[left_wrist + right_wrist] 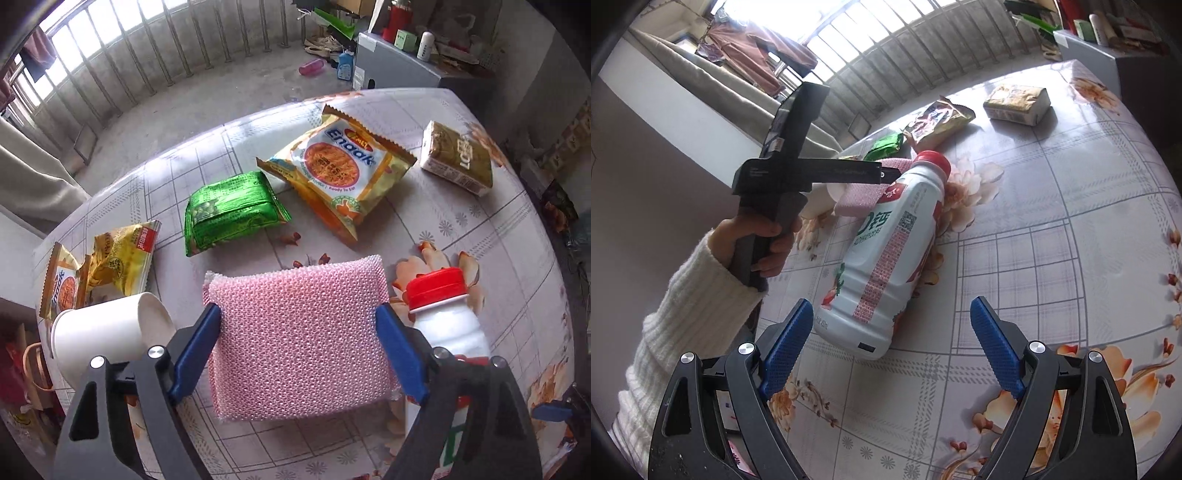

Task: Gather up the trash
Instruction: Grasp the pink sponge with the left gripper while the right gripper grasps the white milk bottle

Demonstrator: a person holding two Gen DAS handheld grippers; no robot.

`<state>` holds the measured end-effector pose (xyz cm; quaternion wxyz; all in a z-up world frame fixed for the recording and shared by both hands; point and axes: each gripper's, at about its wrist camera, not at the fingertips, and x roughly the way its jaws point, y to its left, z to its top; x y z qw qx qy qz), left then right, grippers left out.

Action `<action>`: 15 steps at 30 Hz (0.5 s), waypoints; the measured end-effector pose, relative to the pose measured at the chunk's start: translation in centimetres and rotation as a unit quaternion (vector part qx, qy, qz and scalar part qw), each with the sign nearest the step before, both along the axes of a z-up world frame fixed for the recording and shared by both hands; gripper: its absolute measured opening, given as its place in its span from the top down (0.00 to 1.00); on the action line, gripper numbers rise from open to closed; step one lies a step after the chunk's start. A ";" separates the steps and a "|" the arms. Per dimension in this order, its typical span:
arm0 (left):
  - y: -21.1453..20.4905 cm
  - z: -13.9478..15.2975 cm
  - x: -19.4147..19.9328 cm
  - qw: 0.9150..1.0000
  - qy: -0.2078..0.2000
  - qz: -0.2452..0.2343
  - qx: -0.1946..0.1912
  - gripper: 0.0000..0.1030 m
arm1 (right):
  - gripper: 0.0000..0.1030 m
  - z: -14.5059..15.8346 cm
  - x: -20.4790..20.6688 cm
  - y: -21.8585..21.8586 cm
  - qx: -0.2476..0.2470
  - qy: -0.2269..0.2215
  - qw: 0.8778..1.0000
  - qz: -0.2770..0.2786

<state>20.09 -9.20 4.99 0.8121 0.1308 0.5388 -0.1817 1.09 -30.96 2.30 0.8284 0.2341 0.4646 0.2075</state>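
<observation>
We had the left gripper (pixel 299 325) tipped steeply down over the pink sponge (pixel 299 339), its blue fingers (pixel 195 339) spread wide with one at each side edge of the pad; whether they pressed it or only flanked it we could not tell from that view; the sponge lay flat on the counter (pixel 480 229), its longer side running near to far between the fingers. The right gripper (pixel 892 347) stood with fingers (pixel 995 350) spread and nothing between them; the white bottle (pixel 886 254) lay on its side just ahead, leaning toward our left finger, its base near us and its red cap (pixel 936 158) pointing away; so its long axis ran roughly along the gripper's line, and we judged a closing across the body would suit. Farther off lay the green packet (pixel 229 214), the noodle packet (pixel 340 166) and the tipped paper cup (pixel 110 328); the left hand (pixel 761 236) sat nearer those.
</observation>
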 end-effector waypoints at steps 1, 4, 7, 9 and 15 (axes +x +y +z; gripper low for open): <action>0.6 1.3 -0.5 1.000 -0.012 0.005 -0.021 0.20 | 0.19 0.2 0.5 0.6 -0.003 -0.010 1.000 0.013; 2.2 4.3 -2.1 0.997 -0.025 0.012 -0.065 0.19 | 0.19 -0.1 3.0 2.8 -0.059 0.001 0.998 0.017; 4.2 7.1 -4.3 0.994 -0.060 0.021 -0.090 0.19 | 0.19 -1.8 6.1 4.5 -0.070 0.053 0.996 0.024; 5.3 9.2 -6.2 0.990 -0.092 0.018 -0.106 0.19 | 0.18 -3.4 7.9 5.3 -0.085 0.086 0.993 0.013; 7.6 12.2 -11.9 0.982 -0.124 0.019 -0.138 0.18 | 0.34 -3.5 7.9 4.9 -0.063 0.054 0.997 0.001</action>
